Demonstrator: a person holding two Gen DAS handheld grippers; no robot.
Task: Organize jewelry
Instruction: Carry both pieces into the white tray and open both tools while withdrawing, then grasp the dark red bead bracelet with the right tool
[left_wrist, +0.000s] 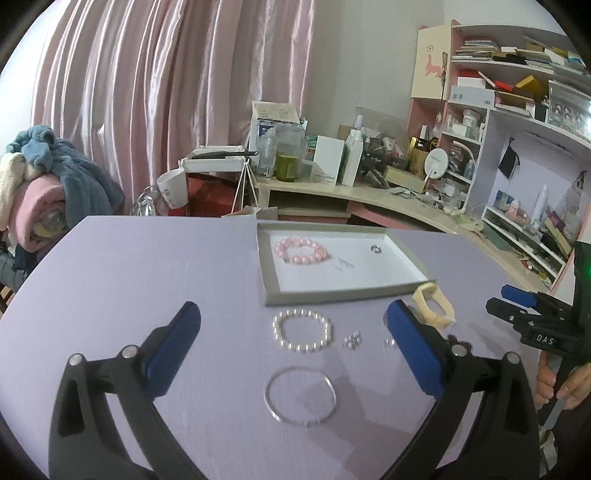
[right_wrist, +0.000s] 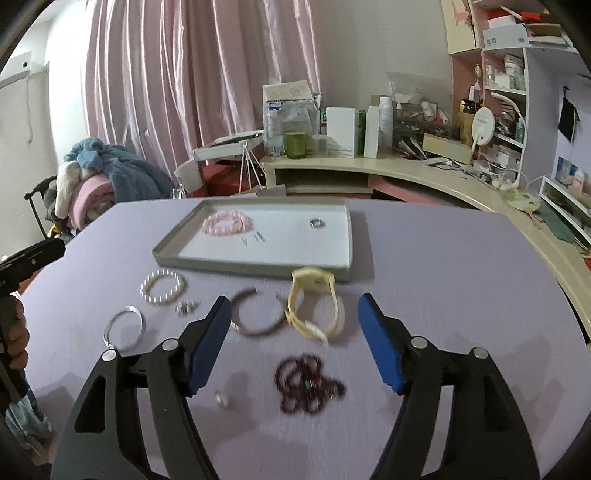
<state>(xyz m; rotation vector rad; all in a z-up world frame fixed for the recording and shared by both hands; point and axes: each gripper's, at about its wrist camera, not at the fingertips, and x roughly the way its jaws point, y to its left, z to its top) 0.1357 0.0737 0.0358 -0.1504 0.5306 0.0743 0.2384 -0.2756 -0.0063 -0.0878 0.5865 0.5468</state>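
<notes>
A grey tray (left_wrist: 269, 273) (right_wrist: 255, 267) holds a pink bead bracelet (left_wrist: 301, 251) (right_wrist: 227, 223), a ring (right_wrist: 317, 223) and tiny earrings. On the purple table in front of it lie a pearl bracelet (left_wrist: 302, 330) (right_wrist: 162, 301), a silver bangle (left_wrist: 306, 424) (right_wrist: 125, 310), small studs (left_wrist: 352, 339), a grey cuff (right_wrist: 258, 330), a cream band (left_wrist: 434, 304) (right_wrist: 295, 317) and dark red beads (right_wrist: 310, 384). My left gripper (left_wrist: 293, 314) hovers open above the pearl bracelet and bangle. My right gripper (right_wrist: 293, 304) is open above the cuff and band. Neither holds anything.
A cluttered desk (right_wrist: 424, 173) and shelves (left_wrist: 517, 122) curve round the back and right. A pile of blankets (left_wrist: 44, 184) sits on a chair at the left, before a pink curtain. A hand (left_wrist: 557, 384) grips the right tool's handle.
</notes>
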